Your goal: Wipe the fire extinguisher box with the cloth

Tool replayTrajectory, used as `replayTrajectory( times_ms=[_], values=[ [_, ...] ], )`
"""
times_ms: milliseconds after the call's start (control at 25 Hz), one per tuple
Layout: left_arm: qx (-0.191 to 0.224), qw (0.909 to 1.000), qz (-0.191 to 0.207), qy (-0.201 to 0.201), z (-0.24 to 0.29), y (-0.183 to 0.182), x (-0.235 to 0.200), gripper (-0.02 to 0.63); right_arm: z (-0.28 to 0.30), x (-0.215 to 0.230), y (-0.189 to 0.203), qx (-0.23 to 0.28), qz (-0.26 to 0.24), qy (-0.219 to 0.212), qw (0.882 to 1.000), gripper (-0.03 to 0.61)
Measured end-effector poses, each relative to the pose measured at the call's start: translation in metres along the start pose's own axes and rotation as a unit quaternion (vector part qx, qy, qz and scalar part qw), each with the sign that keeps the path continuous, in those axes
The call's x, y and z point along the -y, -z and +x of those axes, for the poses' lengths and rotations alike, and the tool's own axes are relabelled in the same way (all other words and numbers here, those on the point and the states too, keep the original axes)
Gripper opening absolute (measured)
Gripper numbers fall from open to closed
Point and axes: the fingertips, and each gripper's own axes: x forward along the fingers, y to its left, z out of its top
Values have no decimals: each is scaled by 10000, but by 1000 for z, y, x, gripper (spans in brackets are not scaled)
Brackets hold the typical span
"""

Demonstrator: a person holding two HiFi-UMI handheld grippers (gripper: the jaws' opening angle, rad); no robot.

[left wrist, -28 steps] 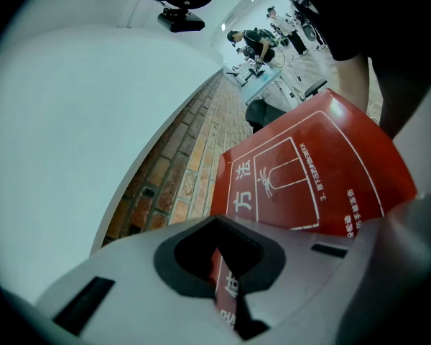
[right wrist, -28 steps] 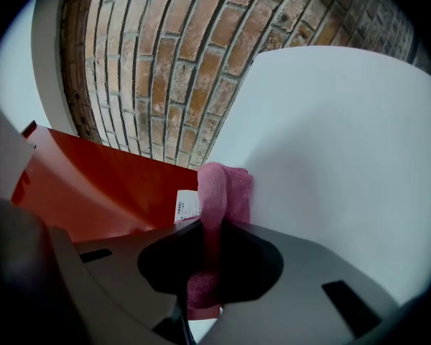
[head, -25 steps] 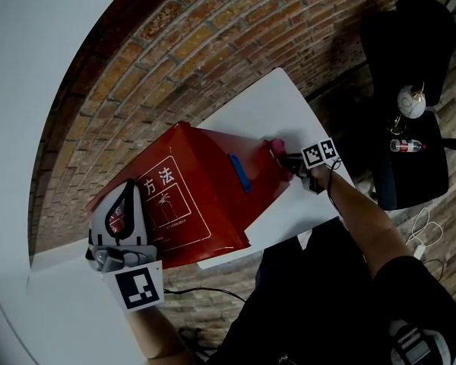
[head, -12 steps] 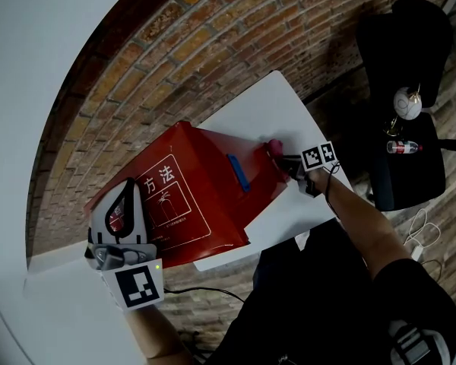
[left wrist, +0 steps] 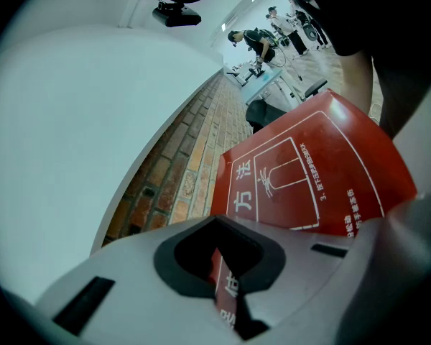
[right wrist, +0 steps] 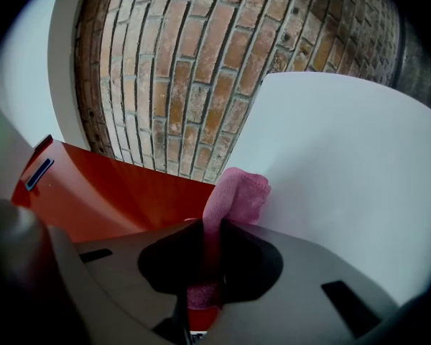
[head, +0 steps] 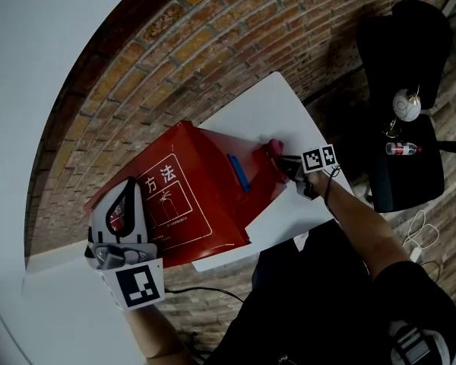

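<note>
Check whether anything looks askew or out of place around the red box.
The red fire extinguisher box with white printing sits tilted, one end apparently out past the white table's edge, its rim clamped in the left gripper. The right gripper holds a pink cloth at its other end. Nothing looks spilled or damaged.

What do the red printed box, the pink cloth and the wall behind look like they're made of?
Red printed box: probably painted sheet metal or stiff plastic; smooth, faintly glossy flat panels with crisp edges.
Pink cloth: soft knit or microfibre; fuzzy, bunched.
Wall: rough matte brick with pale mortar joints.
</note>
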Motion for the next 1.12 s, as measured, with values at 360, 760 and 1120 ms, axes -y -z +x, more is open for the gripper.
replayTrajectory(
  times_ms=[360, 760, 1120],
  values=[
    [14, 10000, 4, 1, 0, -1, 0, 17, -3, -4, -6, 188, -67, 11, 9998, 69],
    [5, 10000, -7, 1, 0, 0, 0, 18, -13, -4, -24, 365, -268, 111, 9989, 66],
    [15, 10000, -13, -4, 0, 0, 0, 17, -15, 2, -45, 656, -318, 219, 9971, 64]
  ],
)
